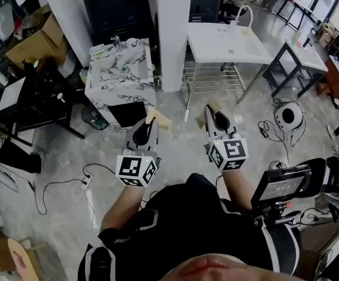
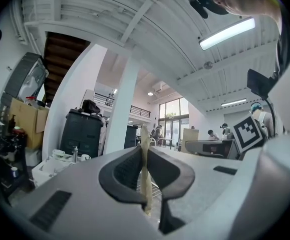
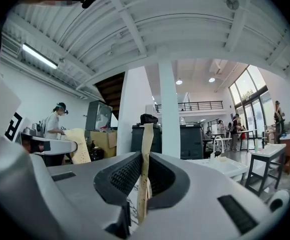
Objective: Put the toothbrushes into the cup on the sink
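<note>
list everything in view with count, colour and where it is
sink unit: 1, white marbled, ahead left of pillar
cup: 2, white, on sink unit
pillar: 1, white, centre ahead
table: 1, white, right of pillar
cabinet: 1, black, behind sink unit
cardboard box: at least 1, brown, far left
flat pack: 2, tan, one in each gripper
left gripper: 1, grey, shut on flat pack
right gripper: 1, grey, shut on flat pack
</note>
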